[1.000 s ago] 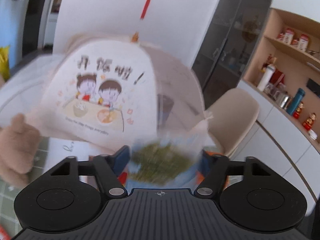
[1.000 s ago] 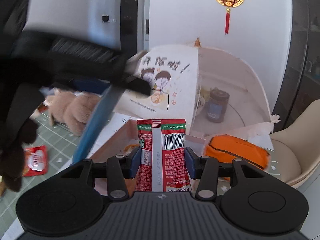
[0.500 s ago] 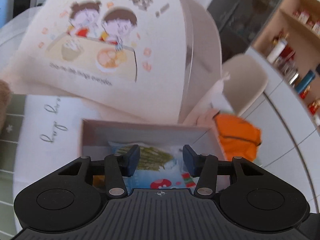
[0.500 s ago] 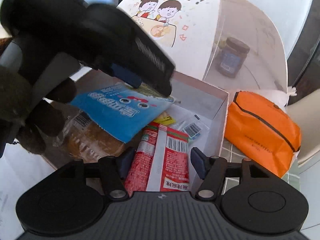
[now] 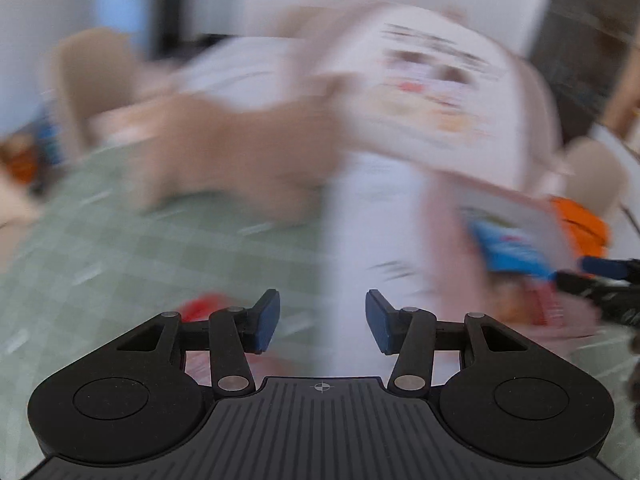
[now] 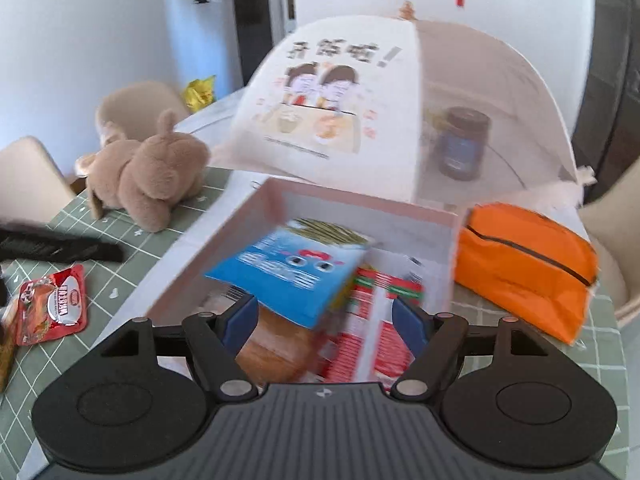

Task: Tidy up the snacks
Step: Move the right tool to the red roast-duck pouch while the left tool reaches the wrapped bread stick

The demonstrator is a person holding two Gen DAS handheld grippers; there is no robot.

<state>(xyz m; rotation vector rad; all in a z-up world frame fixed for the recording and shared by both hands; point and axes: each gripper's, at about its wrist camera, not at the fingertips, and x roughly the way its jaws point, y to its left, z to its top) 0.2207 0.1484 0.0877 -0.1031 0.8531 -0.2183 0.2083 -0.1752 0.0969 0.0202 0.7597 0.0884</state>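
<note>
Glossy blue snack packet (image 6: 296, 276) in pink cardboard box (image 6: 256, 216), beyond spread right gripper (image 6: 324, 320); left gripper (image 5: 322, 320) spread, empty

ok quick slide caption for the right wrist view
Open right gripper over the pink box holding a blue snack bag and red packet.

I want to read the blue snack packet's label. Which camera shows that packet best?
The right wrist view: the blue snack packet lies atop other snacks in the pink box, near centre, only slightly blurred. The left wrist view shows it as a smeared blue patch at the right edge.
</note>
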